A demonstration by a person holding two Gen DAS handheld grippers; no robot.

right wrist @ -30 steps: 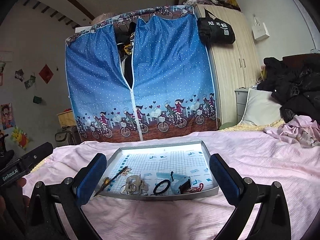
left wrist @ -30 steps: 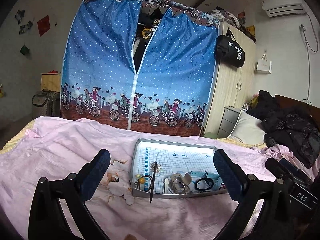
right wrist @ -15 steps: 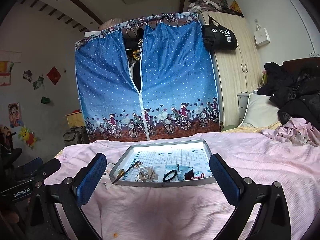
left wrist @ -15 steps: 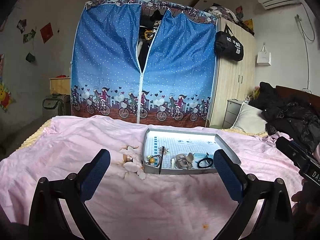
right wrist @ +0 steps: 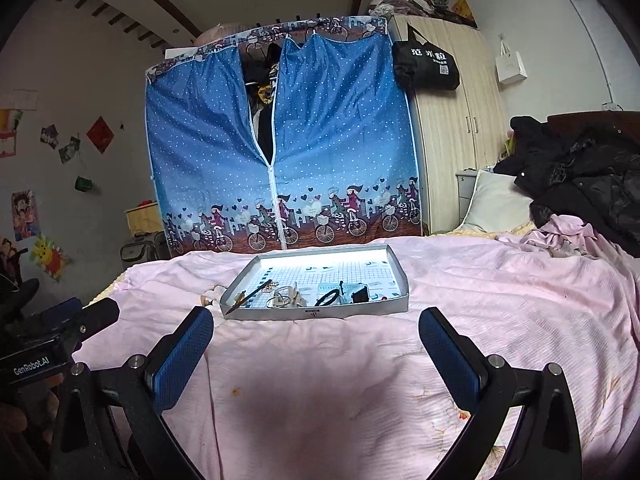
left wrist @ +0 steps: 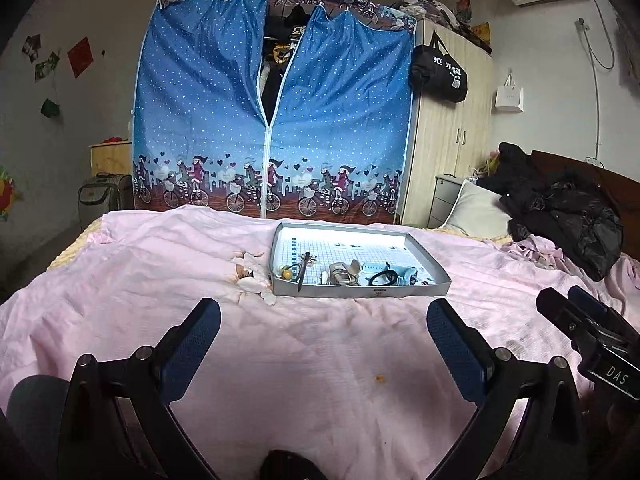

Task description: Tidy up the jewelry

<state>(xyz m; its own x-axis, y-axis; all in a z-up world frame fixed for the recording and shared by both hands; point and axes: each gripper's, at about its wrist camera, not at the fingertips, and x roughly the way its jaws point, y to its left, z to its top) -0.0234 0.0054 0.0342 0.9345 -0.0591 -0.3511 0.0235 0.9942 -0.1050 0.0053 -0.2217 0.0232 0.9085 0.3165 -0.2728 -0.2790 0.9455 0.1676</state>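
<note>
The left gripper (left wrist: 324,328) hovers low over a pink bedspread (left wrist: 320,360) with its blue-padded fingers (left wrist: 192,344) spread wide apart and nothing between them. From it, a shallow grey tray (left wrist: 360,290) lies at about twelve o'clock, well apart from the fingertips, resting flat on the bedspread. Along the tray's near edge the jewelry sits in a loose row: at the left end a small yellow bead piece (left wrist: 286,275), just beside it a thin dark hair stick (left wrist: 304,270) whose tip reaches over the near rim, then a tangle of silvery pieces (left wrist: 342,274) near the middle, then a black ring-shaped band (left wrist: 383,278) toward the right. The far part of the tray, printed with a grid, is bare. At about three o'clock from the left gripper, the body of the right gripper shows at the picture's edge, marked "DAS". In the right wrist view the right gripper (right wrist: 316,338) likewise has its fingers (right wrist: 448,360) held wide apart and empty, above the bedspread, with the tray (right wrist: 320,313) at twelve o'clock, well apart. Behind the bed stands a blue fabric wardrobe (left wrist: 272,120) with a bicycle print, its zip partly open, and at two o'clock dark coats (left wrist: 560,216) are heaped beside a pillow (left wrist: 474,214).
</note>
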